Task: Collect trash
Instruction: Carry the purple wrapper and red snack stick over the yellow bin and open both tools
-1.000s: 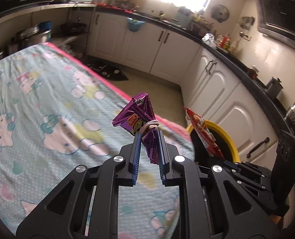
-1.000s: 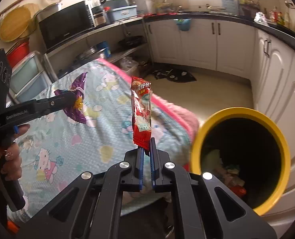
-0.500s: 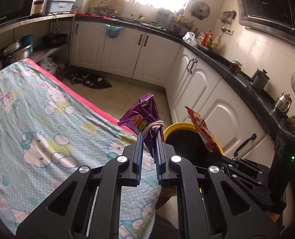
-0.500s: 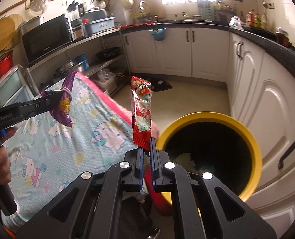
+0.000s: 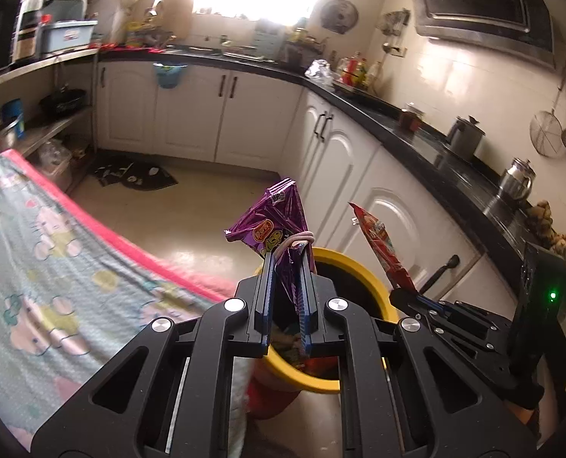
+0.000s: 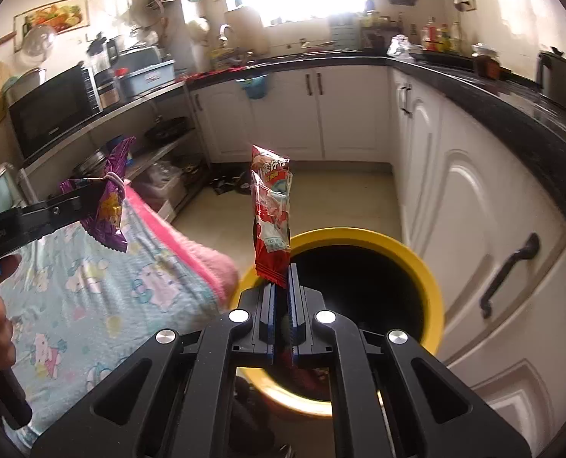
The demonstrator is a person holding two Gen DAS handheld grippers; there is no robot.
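Note:
My left gripper [image 5: 287,263] is shut on a purple snack wrapper [image 5: 271,221], held upright over the near rim of the yellow trash bin [image 5: 359,271]. My right gripper [image 6: 281,286] is shut on a red snack wrapper [image 6: 271,217], held upright just above the bin's left rim [image 6: 428,278]. In the left wrist view the red wrapper [image 5: 382,244] and right gripper [image 5: 408,290] show to the right, over the bin. In the right wrist view the purple wrapper [image 6: 111,198] and left gripper [image 6: 88,196] show to the left, over the table edge. Trash lies inside the bin.
A table with a light-blue cartoon cloth and pink edge [image 5: 54,267] stands left of the bin. White cabinets [image 6: 473,198] with black handles run close behind and right of the bin under a black countertop [image 5: 416,129]. A dark floor mat [image 5: 130,175] lies further back.
Both grippers have moved from above the table toward the bin, each keeping its wrapper. The bin now sits directly under and ahead of both.

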